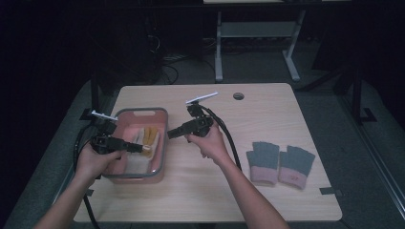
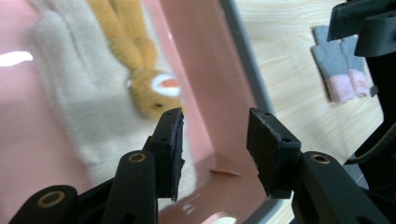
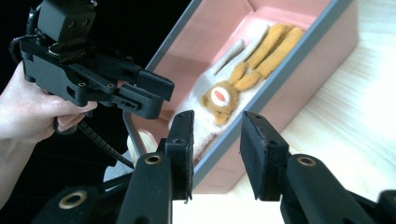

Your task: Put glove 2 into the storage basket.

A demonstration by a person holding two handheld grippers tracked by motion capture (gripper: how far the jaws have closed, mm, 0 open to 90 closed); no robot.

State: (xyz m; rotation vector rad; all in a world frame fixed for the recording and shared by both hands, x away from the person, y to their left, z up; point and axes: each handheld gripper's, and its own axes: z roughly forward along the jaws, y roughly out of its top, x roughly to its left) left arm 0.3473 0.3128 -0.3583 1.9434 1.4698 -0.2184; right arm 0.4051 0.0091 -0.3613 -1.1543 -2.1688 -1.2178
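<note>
A pink bin (image 1: 165,143) with a grey rim stands on the left of the wooden table. In it lie a fluffy cream glove (image 2: 74,93) and an orange glove (image 2: 140,70) with a white and orange patch. My left gripper (image 1: 138,148) hovers over the bin's near half, open, with nothing between its pads (image 2: 215,126). My right gripper (image 1: 170,134) points left at the bin's right wall (image 3: 299,79), just outside it. It too is open and empty (image 3: 217,126). The right gripper view catches the left gripper (image 3: 93,79) above the bin's far side.
A pair of grey fingerless gloves with pink cuffs (image 1: 280,163) lies flat on the table's right side, also visible past the bin as grey gloves (image 2: 338,70). A round cable hole (image 1: 238,96) sits near the back edge. Cables trail from both grippers.
</note>
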